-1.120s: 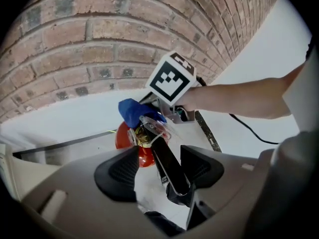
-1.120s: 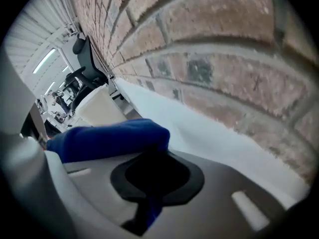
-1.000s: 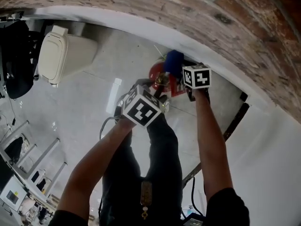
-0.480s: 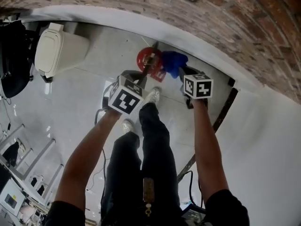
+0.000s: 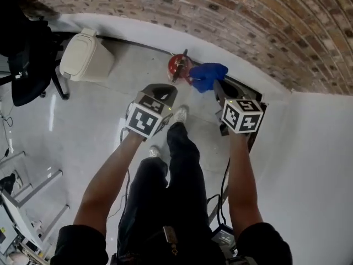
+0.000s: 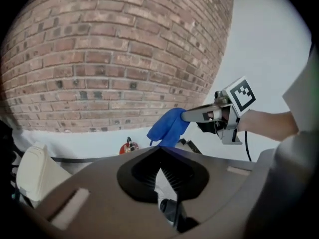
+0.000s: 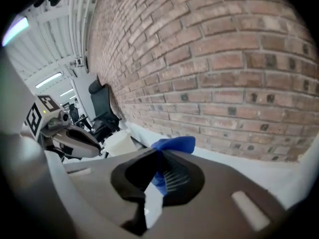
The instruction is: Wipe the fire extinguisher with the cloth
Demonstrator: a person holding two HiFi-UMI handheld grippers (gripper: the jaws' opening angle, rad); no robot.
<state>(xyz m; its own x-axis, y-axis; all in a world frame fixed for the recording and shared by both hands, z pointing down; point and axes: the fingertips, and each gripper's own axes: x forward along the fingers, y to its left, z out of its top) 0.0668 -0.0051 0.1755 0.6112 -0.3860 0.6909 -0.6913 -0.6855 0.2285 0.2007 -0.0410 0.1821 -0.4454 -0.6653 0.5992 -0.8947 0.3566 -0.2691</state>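
1. Head view is showing the red cylindrical fire extinguisher [image 5: 178, 68] standing on the pale glossy floor [image 5: 94, 126] against the white base of the brick wall [image 5: 248, 21]. It is lying ahead of and below both grippers, apart from them.
2. Its long axis is looking upright, seen almost end-on from above, with the handle on top.
3. The right gripper [image 5: 216, 86] is pinching the crumpled blue cloth [image 5: 208, 75], jaws narrow on a fold. The cloth is hanging just right of the extinguisher in this view, not touching it.
4. The left gripper [image 5: 163, 91] is pointing at the same spot. Its jaws have just been closing and are now together, with nothing between them.
5. The right hand is looking nearer, so I judge the cloth needs to come down and left onto the cylinder.
6. The cream lidded bin [image 5: 83, 54] and black office chair [image 5: 27, 65] are sitting well left. The person's shoe [image 5: 179, 114] is standing short of the extinguisher, and nothing is blocking the path.
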